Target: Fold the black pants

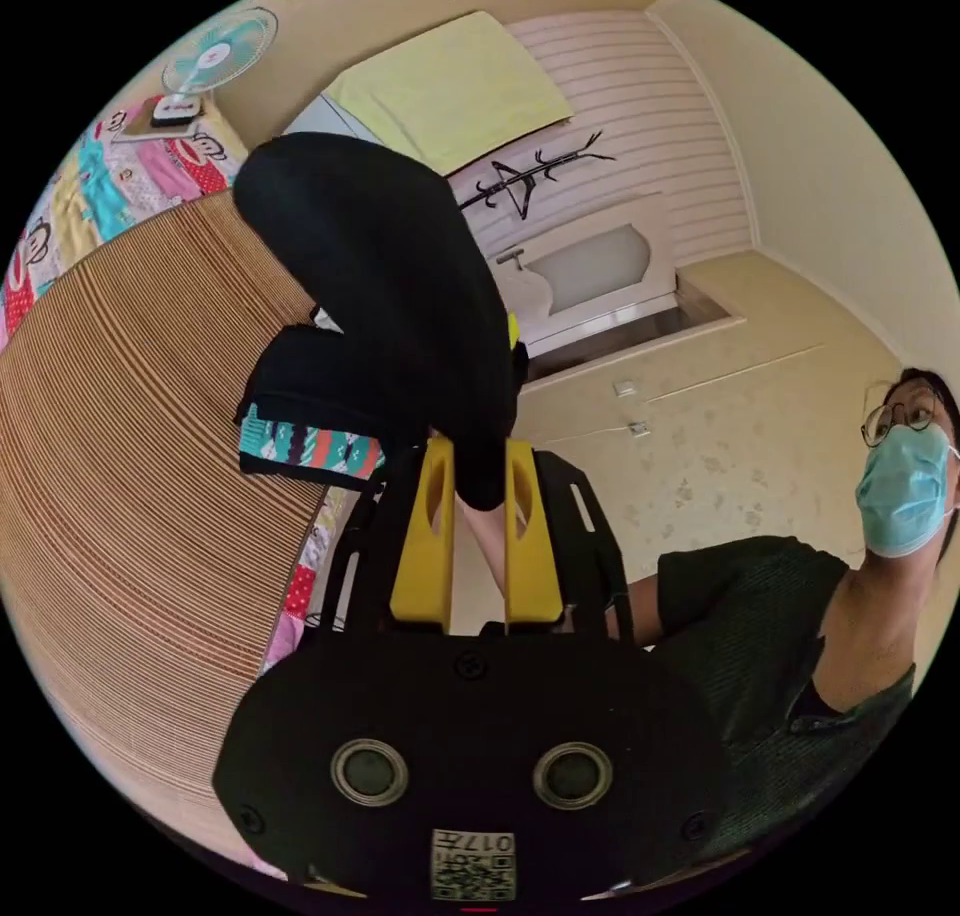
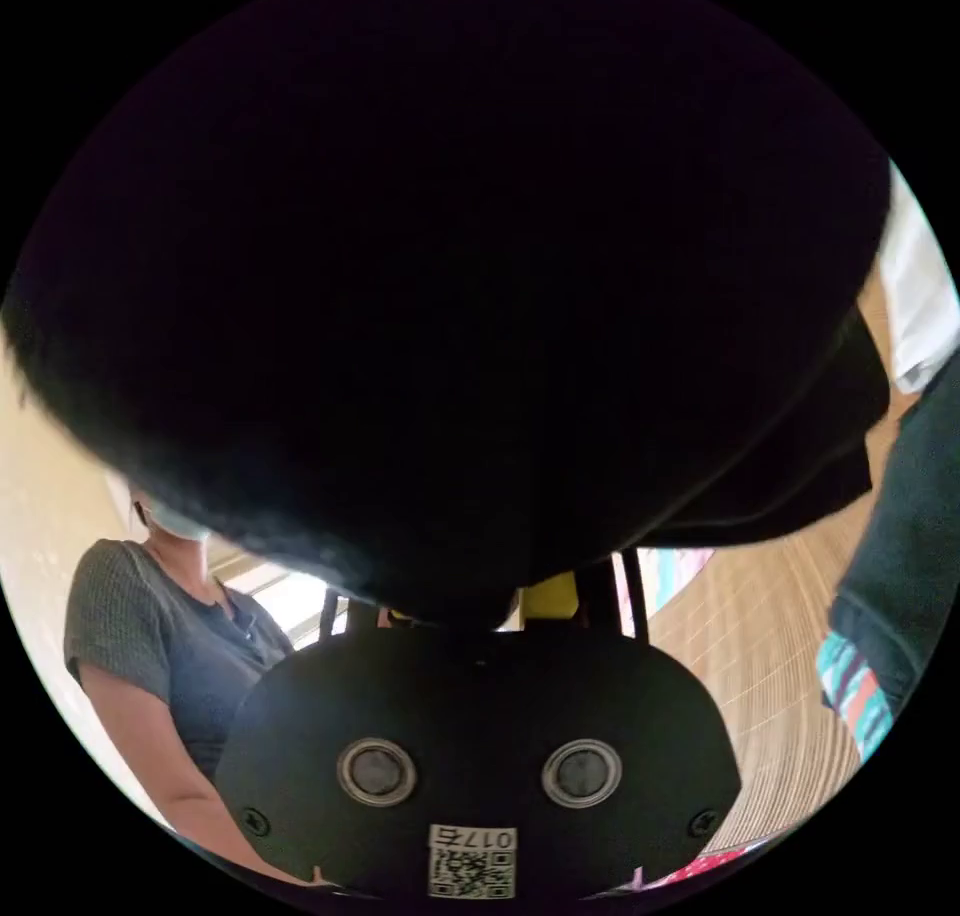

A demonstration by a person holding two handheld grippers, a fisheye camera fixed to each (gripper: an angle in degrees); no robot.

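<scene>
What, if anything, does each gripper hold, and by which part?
The left gripper pinches the black pants at a bunched end of the fabric. In the right gripper view, the pants cover the jaws, so its hold cannot be told.

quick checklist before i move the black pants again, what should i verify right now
1. Left gripper clamped on the black pants: ok, both yellow jaws press on a fold of fabric.
2. Right gripper's grip: cannot tell, the cloth drapes over its jaws in the right gripper view.
3. Pants lifted off the woven mat: ok at the left gripper; the rest cannot tell.
4. Right gripper view usable: not ok, black fabric covers most of it.
5. Garment with patterned band apart from the pants: cannot tell, they overlap in the left gripper view.
</scene>
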